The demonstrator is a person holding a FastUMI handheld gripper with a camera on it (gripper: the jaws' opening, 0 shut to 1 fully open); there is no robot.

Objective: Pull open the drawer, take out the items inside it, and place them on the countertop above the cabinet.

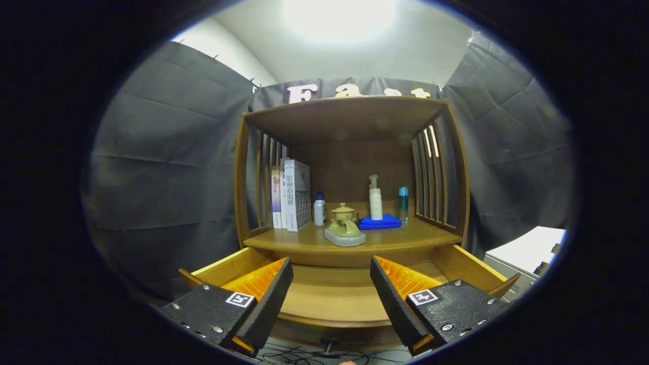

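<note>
Drawer (332, 296) of warm brown wood stands pulled out below the cabinet's surface (355, 239), its floor bare as far as the view between the fingers shows; the corners behind the fingers are hidden. The gripper (332, 289) hovers over it released, fingers spread wide with nothing between them.

On the surface above stand a small olive-green ceramic teapot on a grey stone slab (345, 229), a folded blue cloth (379, 221) with a cream pump bottle (375, 198) upright on it, a slim blue bottle (403, 203) to the right, a white bottle with a blue cap (319, 209) and a few upright books (291, 195) at the left.

The teapot looks the likeliest item moved: hard, glazed, probably slippery and fragile, and heavy with its slab. Its spout seems to point left, so its long axis runs across the shelf; pinching across the body's short width would be safest. The drawer itself is stiff and slides along its depth, toward the viewer; its small dark knob (328, 345) shows at the front.
</note>
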